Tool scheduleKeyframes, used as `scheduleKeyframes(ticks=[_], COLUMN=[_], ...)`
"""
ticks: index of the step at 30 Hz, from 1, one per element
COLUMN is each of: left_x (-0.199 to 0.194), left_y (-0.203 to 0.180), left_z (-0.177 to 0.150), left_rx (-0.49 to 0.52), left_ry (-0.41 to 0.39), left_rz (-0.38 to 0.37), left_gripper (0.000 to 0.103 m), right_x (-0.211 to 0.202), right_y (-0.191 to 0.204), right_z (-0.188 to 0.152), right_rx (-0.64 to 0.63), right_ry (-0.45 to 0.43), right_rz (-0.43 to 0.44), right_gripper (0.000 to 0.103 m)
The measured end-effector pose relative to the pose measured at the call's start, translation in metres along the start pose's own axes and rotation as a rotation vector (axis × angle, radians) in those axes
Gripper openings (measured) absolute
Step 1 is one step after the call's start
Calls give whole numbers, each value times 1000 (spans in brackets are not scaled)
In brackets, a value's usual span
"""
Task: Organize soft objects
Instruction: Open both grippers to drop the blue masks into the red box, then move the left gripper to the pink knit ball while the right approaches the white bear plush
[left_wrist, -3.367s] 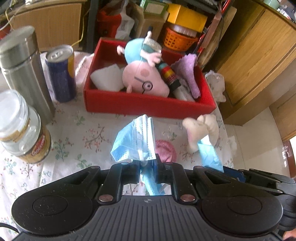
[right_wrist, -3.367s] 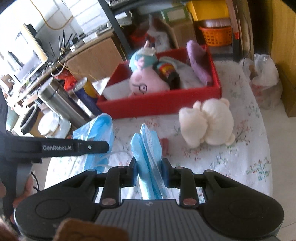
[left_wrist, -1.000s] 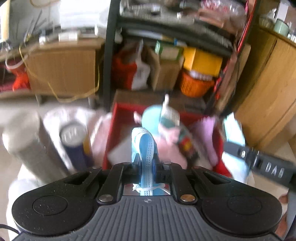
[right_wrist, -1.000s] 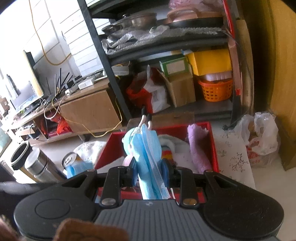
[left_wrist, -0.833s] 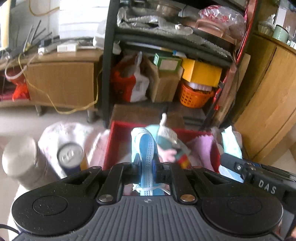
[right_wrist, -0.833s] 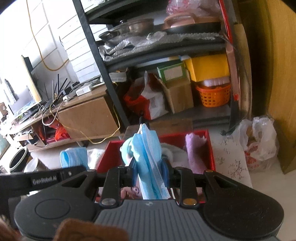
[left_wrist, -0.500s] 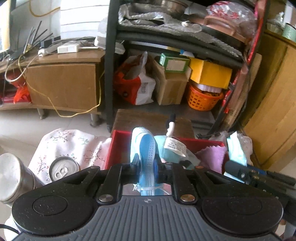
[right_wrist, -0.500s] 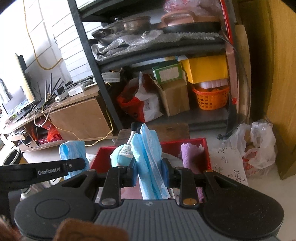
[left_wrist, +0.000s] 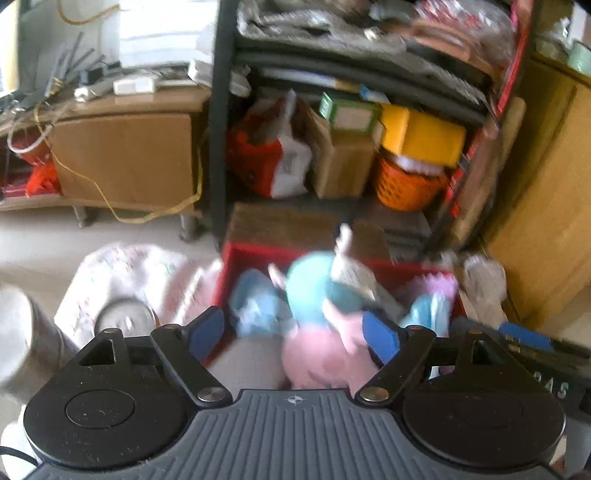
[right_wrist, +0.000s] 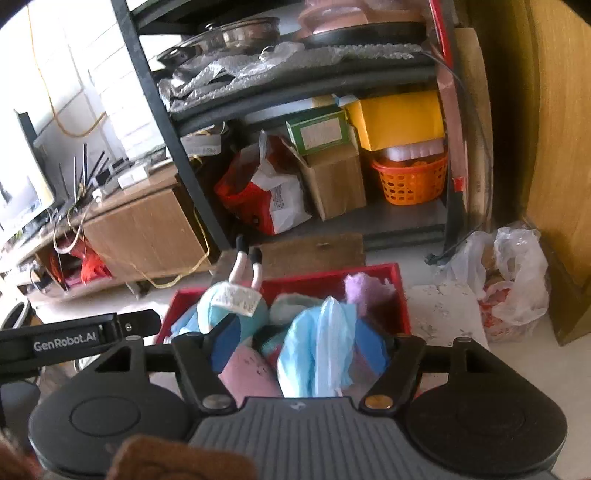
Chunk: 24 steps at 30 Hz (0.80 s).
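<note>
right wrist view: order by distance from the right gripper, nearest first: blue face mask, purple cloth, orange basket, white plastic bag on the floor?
From the right gripper:
1. Blue face mask, between the open jaws, over the red box.
2. Purple cloth, the box's far right corner.
3. White plastic bag, floor, right.
4. Orange basket, bottom shelf, farthest.

Red box, pale blue face masks, pink-and-teal plush toy, lilac cloth, white floral tablecloth, orange basket

a dark metal shelf rack holds cardboard boxes and an orange basket, with a low wooden cabinet to its left, a wooden cupboard right, pale floor.
</note>
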<state>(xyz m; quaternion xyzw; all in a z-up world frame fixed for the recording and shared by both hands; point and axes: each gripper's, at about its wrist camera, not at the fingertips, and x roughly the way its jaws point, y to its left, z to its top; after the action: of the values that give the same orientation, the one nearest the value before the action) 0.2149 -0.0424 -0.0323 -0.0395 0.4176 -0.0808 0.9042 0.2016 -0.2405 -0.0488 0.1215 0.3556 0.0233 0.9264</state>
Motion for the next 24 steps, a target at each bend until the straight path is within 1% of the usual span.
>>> scheduleKeyframes(ticks=[3,6,8,11,16,18,22,23,24], left_x=[-2,-3,-4,-5,6,14,32,37,41], left_y=[-7,-20,-29,-43,-58,-63,-68,-67,-67], left_z=[-20,-48,-65,-87,-111,-119,-127,-129,-131], left_rx=[21,71,117,198,233,242,249,242,233], left_ry=[55,142,187,224,275,304,340,352,368], left_rz=[-28,-68,-90,-88,-87,-80,-69,-66,-62], left_gripper=[81,81,81,81,82,82,82,77,66], right_x=[-11,-22,-27,-32,-38,-41,-42,-41,-40], right_y=[-5,-14,-18,-23,-35,-38,-40,-40,-40], right_z=[-11,-26,-36,-53,-73,-76,-74,-73,-73], right_rx=[1,26,18,4,34,40,45,46,46], right_ry=[18,56,96,152,207,209,203,203,204], right_rz=[-22,-32,-41,-63,-76,-78,-78,-76,-76], right_gripper=[44,47,49,51,51,51,51,51,52])
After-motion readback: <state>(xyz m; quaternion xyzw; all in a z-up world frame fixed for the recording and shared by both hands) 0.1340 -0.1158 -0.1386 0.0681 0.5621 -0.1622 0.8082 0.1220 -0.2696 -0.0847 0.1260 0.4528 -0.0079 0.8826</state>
